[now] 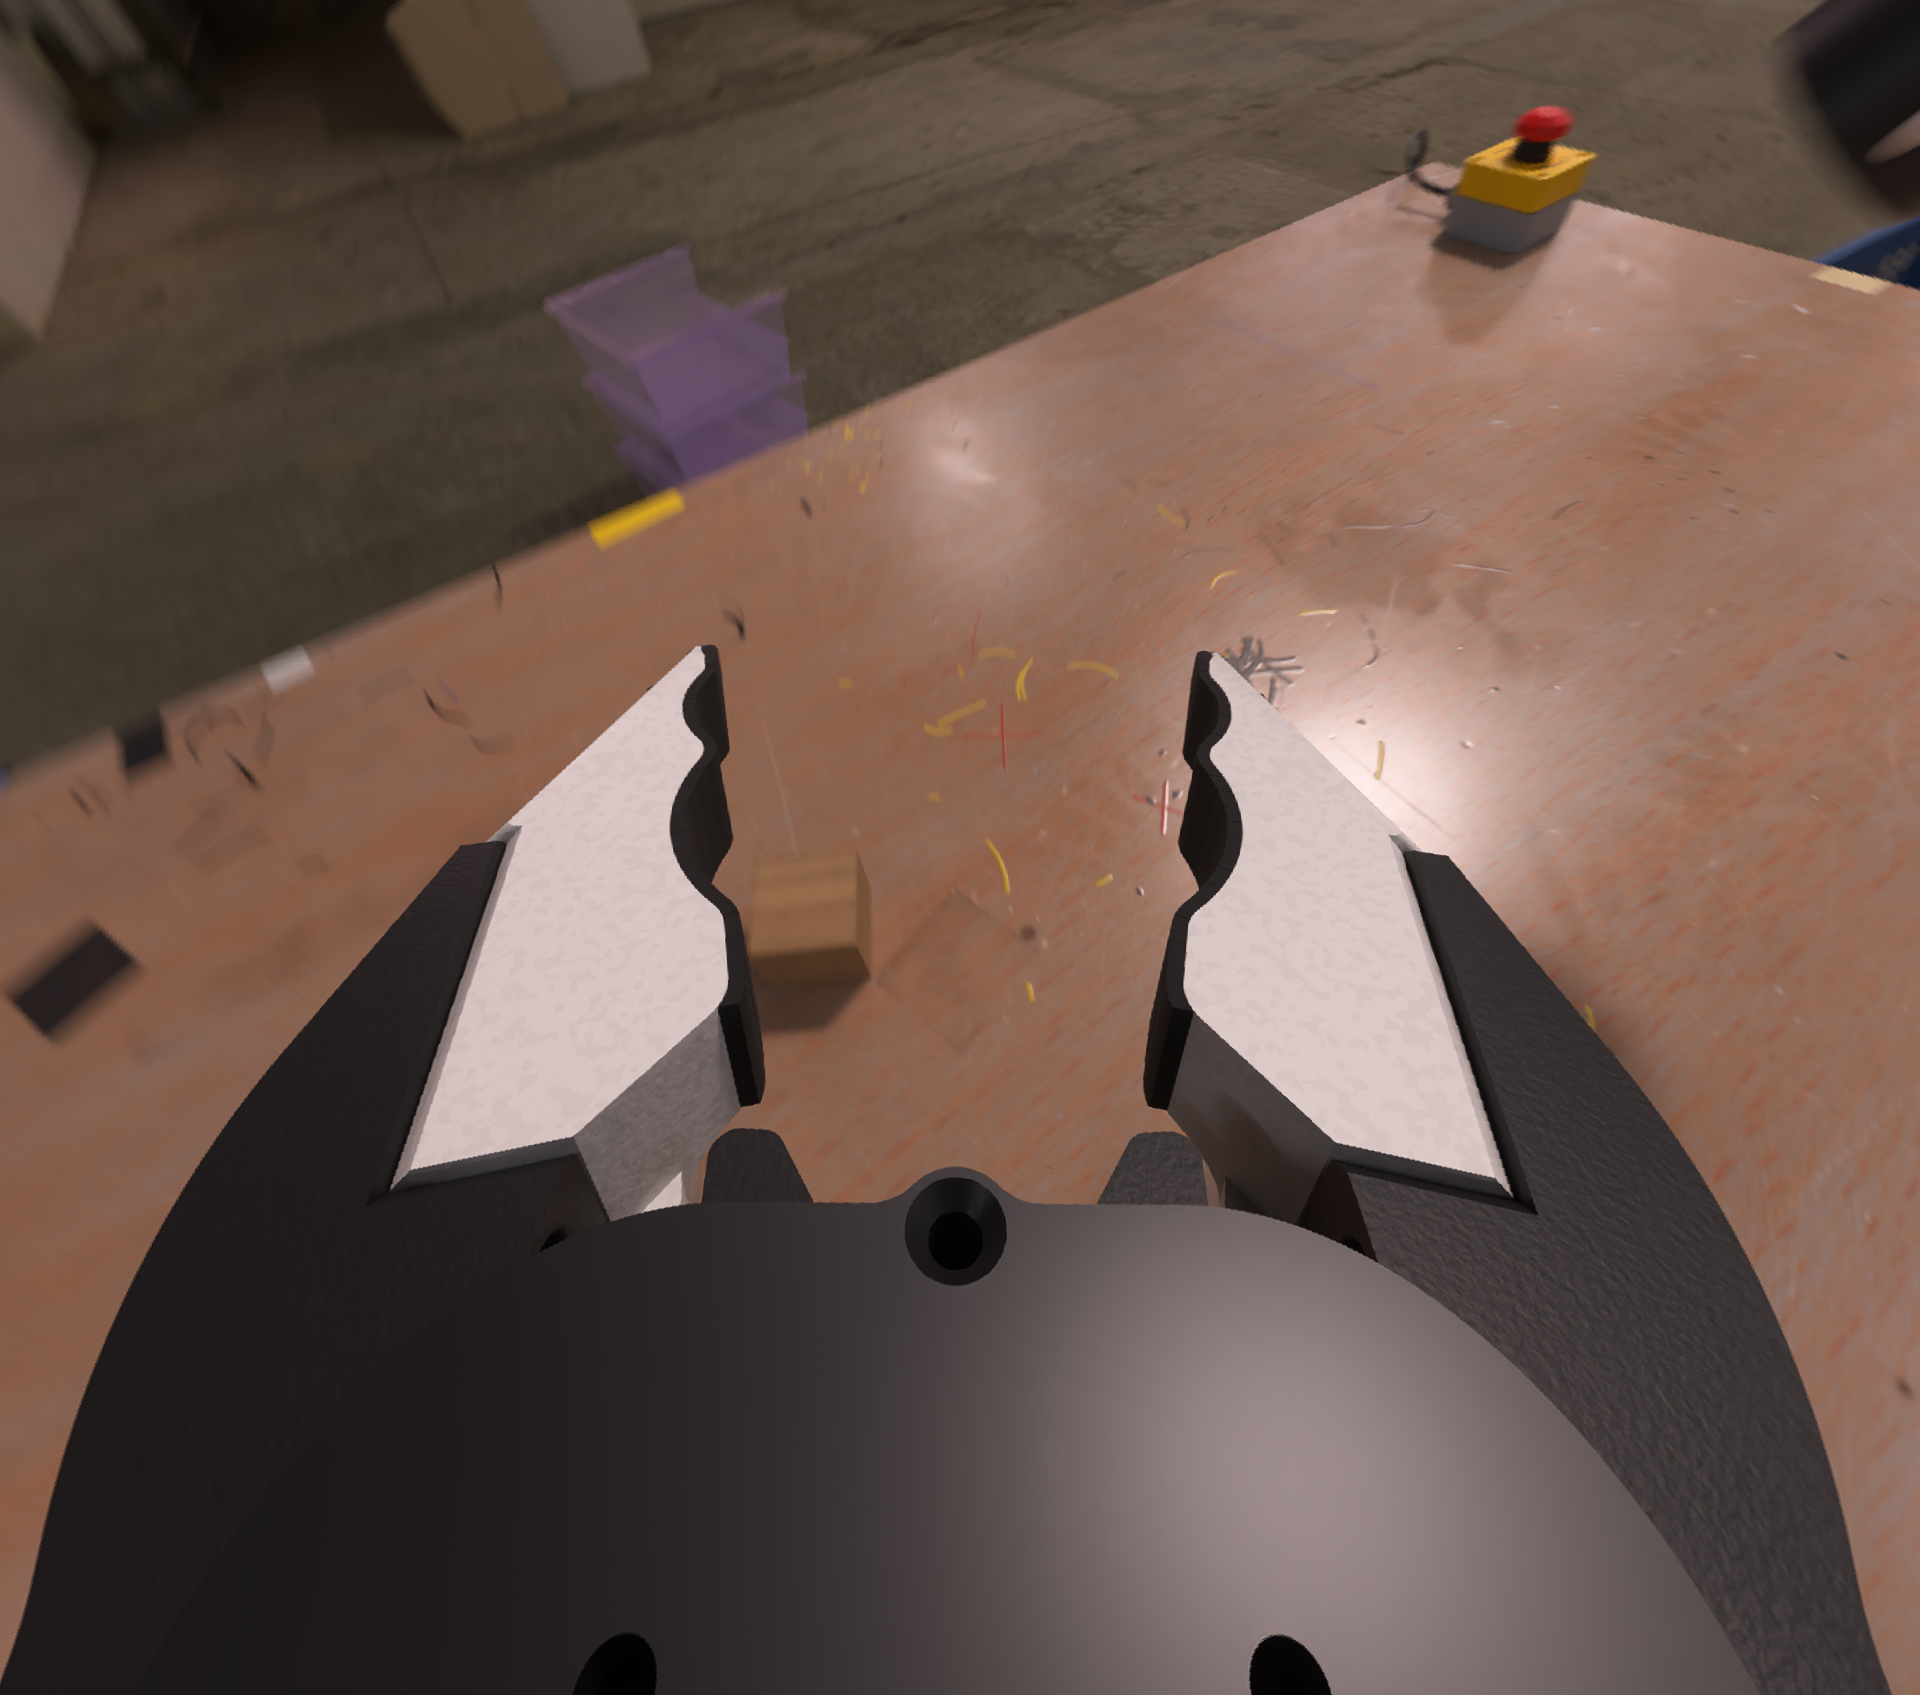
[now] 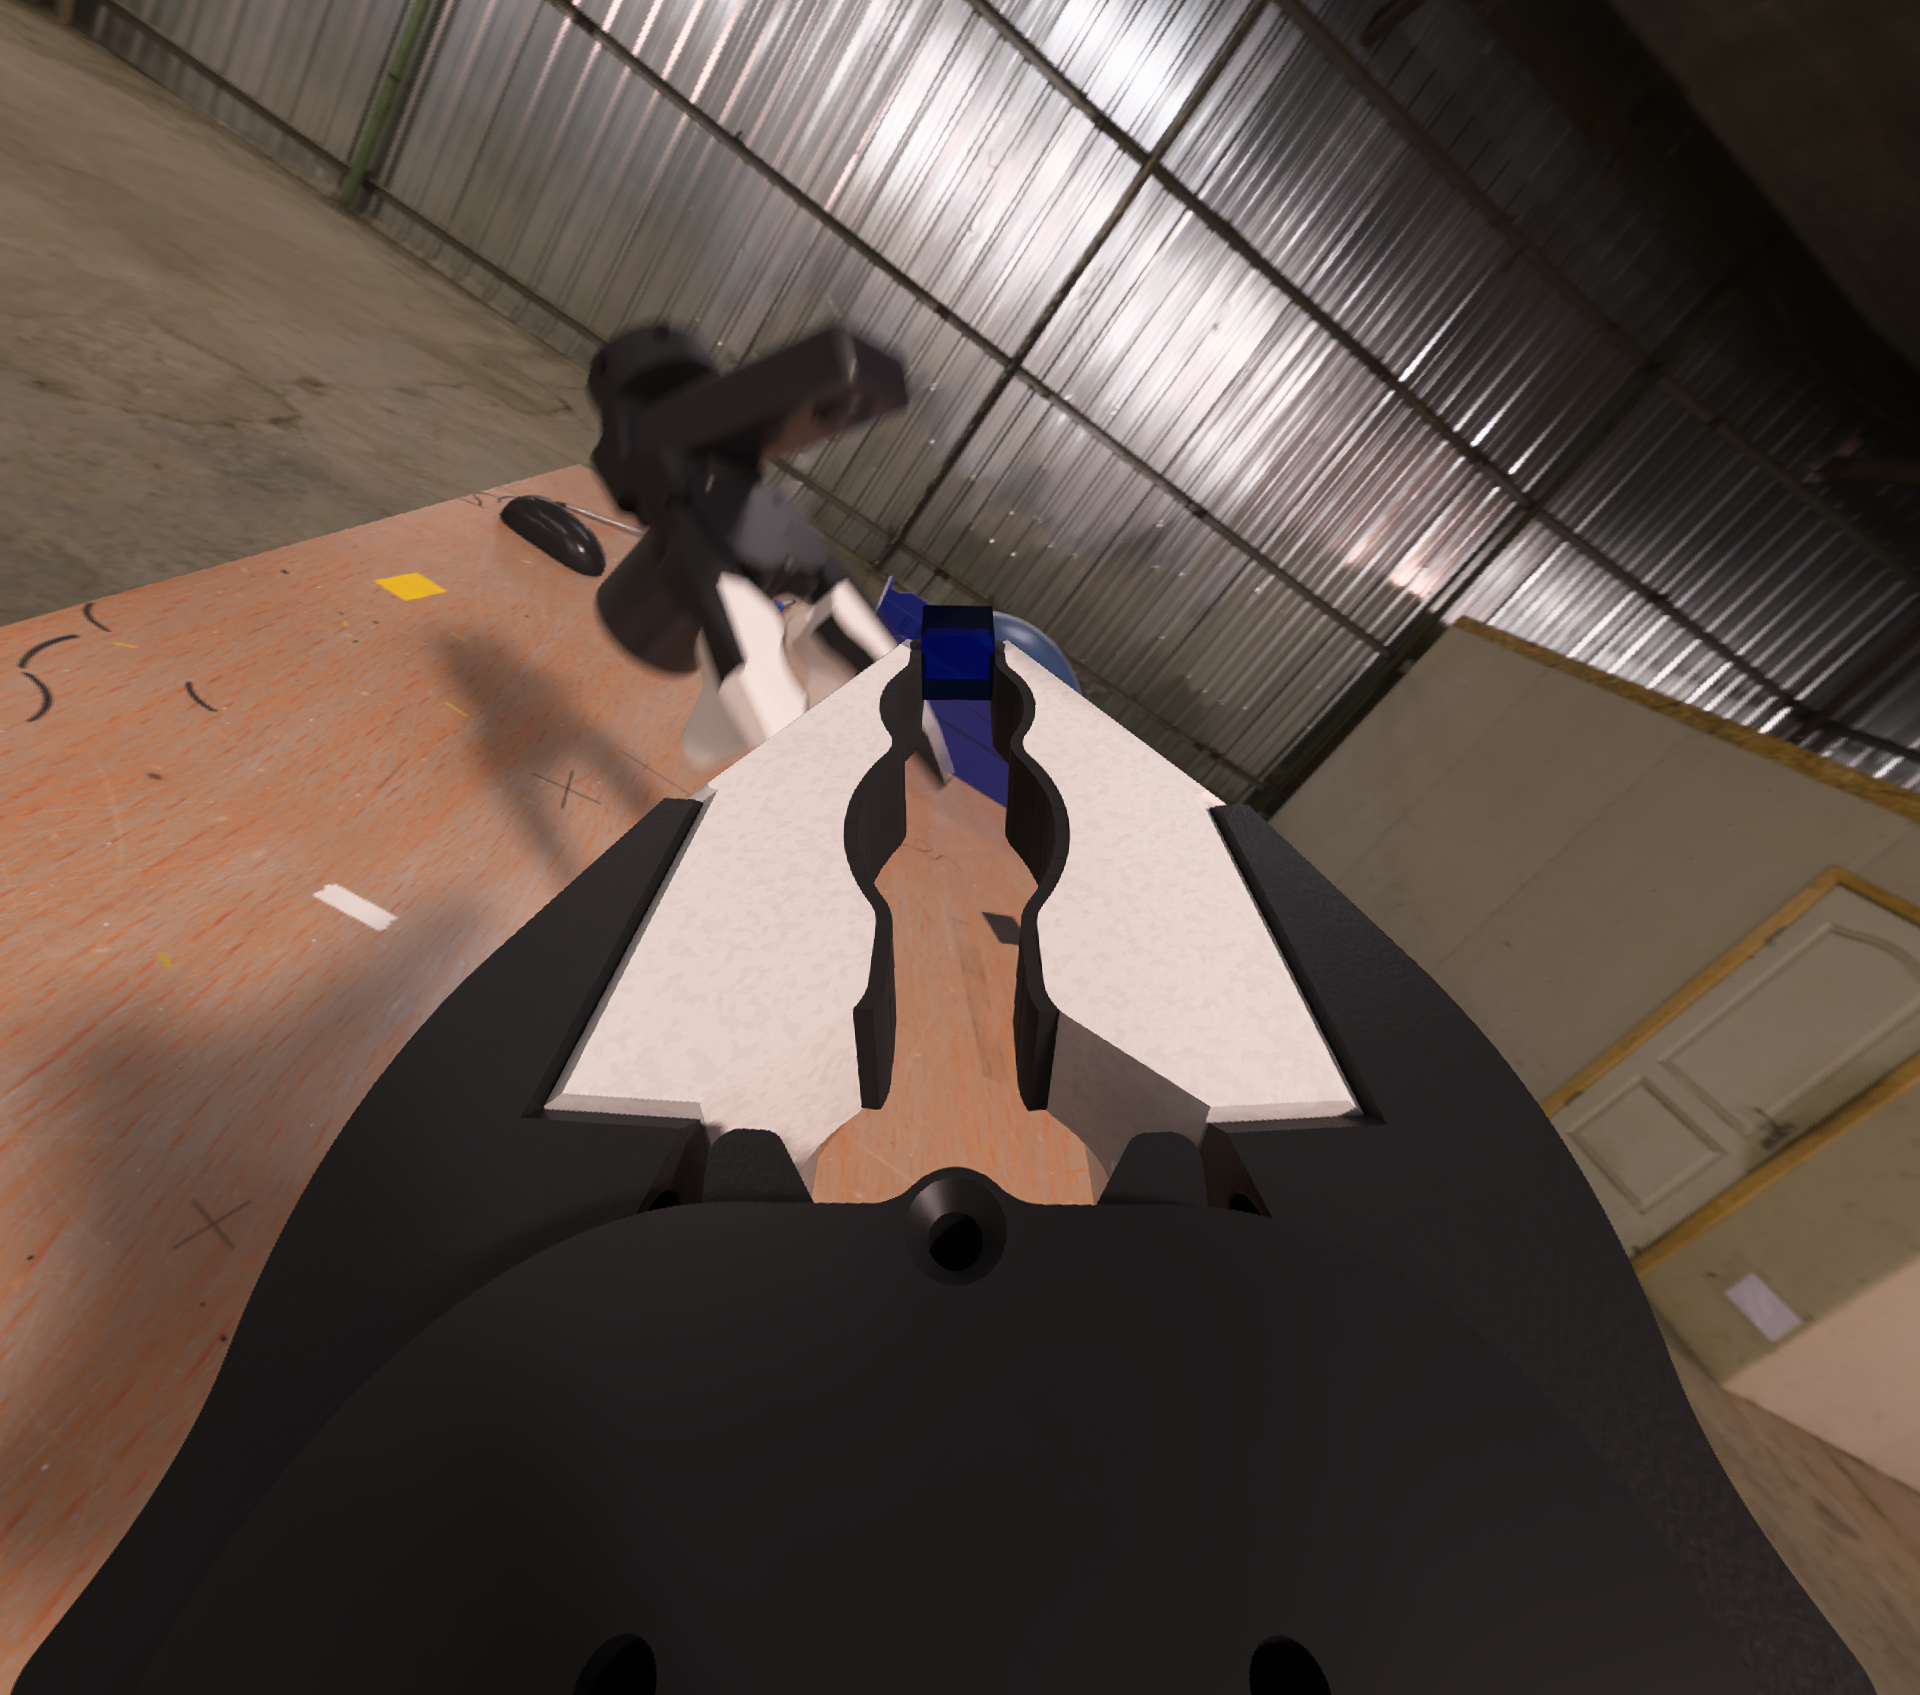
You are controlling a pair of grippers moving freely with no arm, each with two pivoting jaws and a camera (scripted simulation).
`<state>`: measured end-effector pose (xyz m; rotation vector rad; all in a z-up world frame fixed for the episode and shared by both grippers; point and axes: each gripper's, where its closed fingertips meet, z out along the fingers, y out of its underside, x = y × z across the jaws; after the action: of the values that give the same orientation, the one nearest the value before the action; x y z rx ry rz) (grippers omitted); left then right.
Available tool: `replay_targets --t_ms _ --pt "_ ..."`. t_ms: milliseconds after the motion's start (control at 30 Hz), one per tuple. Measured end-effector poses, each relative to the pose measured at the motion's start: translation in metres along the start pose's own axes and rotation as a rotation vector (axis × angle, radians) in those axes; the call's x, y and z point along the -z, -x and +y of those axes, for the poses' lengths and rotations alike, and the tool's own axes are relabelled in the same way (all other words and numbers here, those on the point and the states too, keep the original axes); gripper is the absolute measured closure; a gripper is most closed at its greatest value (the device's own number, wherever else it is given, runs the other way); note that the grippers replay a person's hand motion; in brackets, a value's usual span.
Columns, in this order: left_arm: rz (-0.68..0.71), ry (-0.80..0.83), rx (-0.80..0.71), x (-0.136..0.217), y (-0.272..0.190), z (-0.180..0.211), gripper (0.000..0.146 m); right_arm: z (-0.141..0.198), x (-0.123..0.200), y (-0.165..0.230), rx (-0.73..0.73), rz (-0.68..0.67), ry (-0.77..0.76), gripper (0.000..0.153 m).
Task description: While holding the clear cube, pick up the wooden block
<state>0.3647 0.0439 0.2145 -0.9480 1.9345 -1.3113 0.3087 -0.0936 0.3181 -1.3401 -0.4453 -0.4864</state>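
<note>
Looking along my left tongs, I see them spread wide with nothing between the fingers, hanging above the reddish worktop. The wooden block lies on that worktop below them, apart from both fingers and close in by the inner edge of my left finger, so it sits off-centre in the gap and nearer than the tips. It looks roughly cubic, with no clear long axis. I judge I must shift leftward and draw back a little before descending.

Along my right tongs, the fingers are pinched on the clear cube, a blue-tinted piece held right at the tips, raised off the worktop. My left tongs show blurred beyond them. The block is not visible here, so the left is the nearer one.
</note>
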Motion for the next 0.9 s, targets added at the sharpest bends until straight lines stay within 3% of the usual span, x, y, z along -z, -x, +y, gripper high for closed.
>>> replay_targets --t_ms 100,200,367,567,900 --pt "-0.067 0.041 0.111 -0.027 0.01 0.057 0.054 -0.01 0.009 -0.005 0.017 0.025 -0.02 0.141" --pt "-0.214 0.124 0.049 -0.049 0.031 0.1 0.052 -0.014 0.015 -0.009 0.02 0.04 -0.036 0.141" --pt "-0.241 0.283 0.073 -0.074 0.045 0.148 0.058 -0.017 0.017 -0.009 0.032 0.045 -0.034 0.141" --pt "-0.201 0.376 0.082 -0.087 0.056 0.176 0.079 -0.018 0.016 -0.008 0.049 0.046 -0.027 0.141" --pt "-0.028 0.454 0.112 -0.106 0.058 0.184 0.095 -0.003 0.018 -0.022 0.01 0.105 0.038 0.141"
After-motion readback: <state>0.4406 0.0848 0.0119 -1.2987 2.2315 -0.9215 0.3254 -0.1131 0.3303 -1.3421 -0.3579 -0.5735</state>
